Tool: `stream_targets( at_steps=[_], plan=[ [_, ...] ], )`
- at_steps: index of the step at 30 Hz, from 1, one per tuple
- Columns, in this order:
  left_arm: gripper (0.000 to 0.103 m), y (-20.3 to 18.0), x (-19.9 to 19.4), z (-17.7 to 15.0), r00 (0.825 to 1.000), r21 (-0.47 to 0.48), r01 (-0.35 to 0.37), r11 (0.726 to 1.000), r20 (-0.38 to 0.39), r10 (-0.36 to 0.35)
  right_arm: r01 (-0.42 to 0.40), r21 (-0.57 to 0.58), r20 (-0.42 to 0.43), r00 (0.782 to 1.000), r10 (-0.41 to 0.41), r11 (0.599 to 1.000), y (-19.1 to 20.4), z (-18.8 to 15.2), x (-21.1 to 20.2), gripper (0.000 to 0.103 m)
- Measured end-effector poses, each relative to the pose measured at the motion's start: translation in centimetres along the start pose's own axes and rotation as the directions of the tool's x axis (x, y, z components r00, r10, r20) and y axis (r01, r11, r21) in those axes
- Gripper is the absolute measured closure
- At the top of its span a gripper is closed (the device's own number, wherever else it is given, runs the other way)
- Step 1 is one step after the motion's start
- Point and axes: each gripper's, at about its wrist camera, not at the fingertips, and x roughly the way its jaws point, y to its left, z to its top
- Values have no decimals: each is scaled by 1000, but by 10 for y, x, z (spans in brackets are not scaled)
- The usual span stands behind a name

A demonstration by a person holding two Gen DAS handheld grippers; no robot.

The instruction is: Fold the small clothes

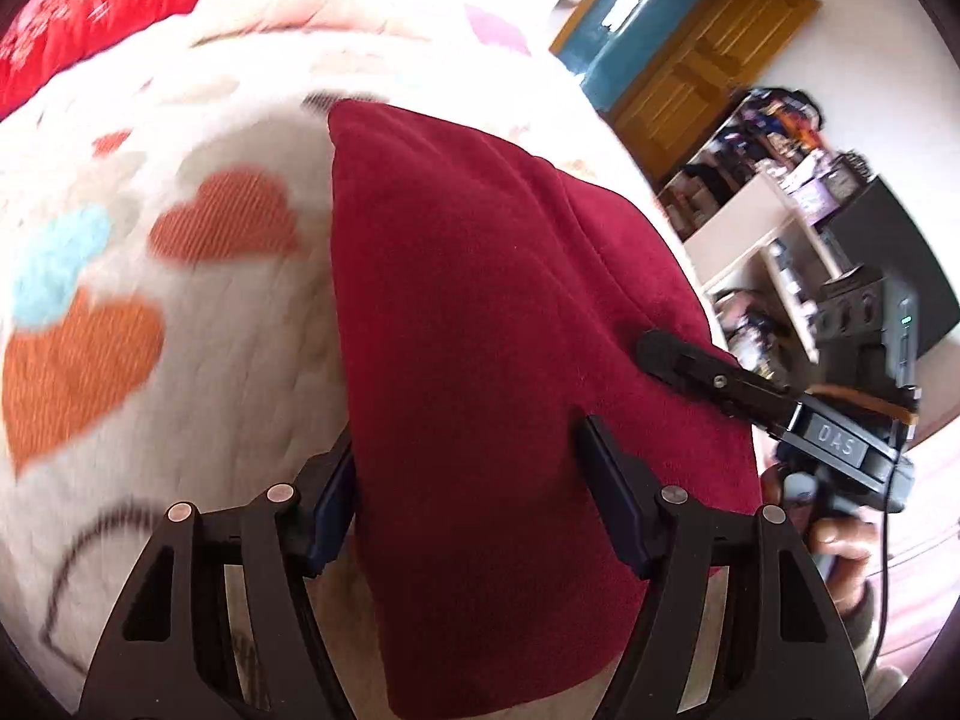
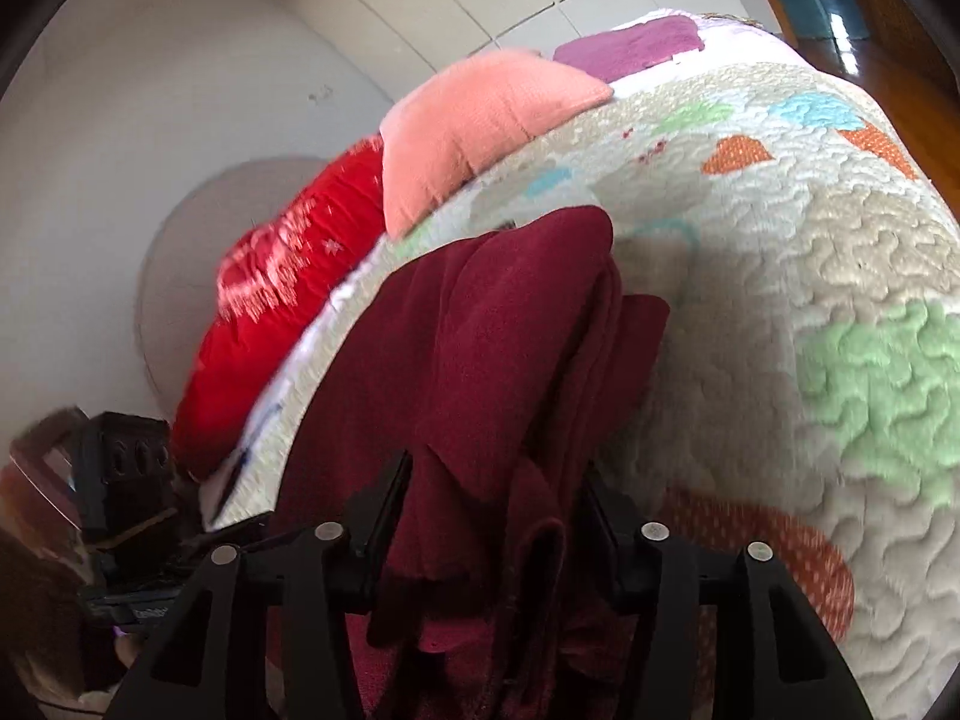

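A dark red fleece garment (image 1: 480,312), folded into a long thick bundle, lies partly on a heart-patterned quilt (image 1: 180,360). My left gripper (image 1: 468,480) is shut on its near end: one pad is against the left edge and the other presses on top of the cloth. In the same view, my right gripper (image 1: 690,360) reaches in from the right, one finger laid on the garment's right edge. In the right wrist view, my right gripper (image 2: 492,498) is shut on bunched layers of the garment (image 2: 480,330), which stretch away over the quilt (image 2: 810,300).
A red pillow (image 2: 270,330), a salmon cushion (image 2: 480,120) and a purple one (image 2: 630,48) lie at the head of the bed. Beyond the bed's right side stand a cluttered shelf (image 1: 768,192) and a wooden door (image 1: 690,72). A hand (image 1: 840,540) holds the right gripper.
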Motion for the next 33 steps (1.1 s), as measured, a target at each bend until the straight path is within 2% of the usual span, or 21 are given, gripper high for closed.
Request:
stream_targets(
  at_steps=[1,4,6,7,9,10,13,15,16,19,23,26,29,33],
  plan=[
    [33,2,-1,-9,999,11,-22,1000,24,22,47,-17,20,999,-46,999,3,-5,-7,43],
    [33,-5,-19,-17,992,54,-84,995,96,79,83,-9,120,989,-81,996,10,-6,-45,41],
    [33,-14,-28,-15,983,72,-131,989,136,121,76,-41,183,981,-67,996,21,-3,-66,41],
    [33,-17,-30,-13,978,77,-157,985,149,145,72,-79,183,982,-57,994,30,-1,-68,41],
    [33,-22,-32,-11,968,91,-209,974,158,193,102,-161,159,984,-76,982,51,-2,-60,50],
    [33,-26,-30,-12,963,98,-231,968,165,213,137,-189,157,982,-108,972,57,-4,-54,59],
    [33,-28,-20,-14,944,106,-303,947,173,282,253,-187,149,962,-227,949,53,-11,-27,66],
    [33,-20,-14,-20,944,92,-303,949,165,285,272,-161,91,961,-260,949,36,-21,-2,68],
    [32,-18,-12,-21,946,80,-294,952,164,278,277,-151,108,959,-263,949,30,-27,2,68],
    [32,-16,-14,-21,948,52,-284,957,164,272,266,-131,128,960,-250,955,31,-29,-8,68],
    [32,-20,-23,-23,941,43,-300,953,180,288,229,-118,147,966,-211,966,45,-33,-34,68],
    [33,-23,-30,-27,929,38,-323,946,205,309,224,-134,189,962,-197,965,60,-44,-51,65],
    [33,-24,-37,-32,915,34,-351,936,222,336,206,-134,173,968,-182,969,65,-55,-51,60],
    [33,-26,-45,-37,888,41,-409,912,247,387,274,-169,120,959,-257,947,64,-69,-34,60]
  ],
)
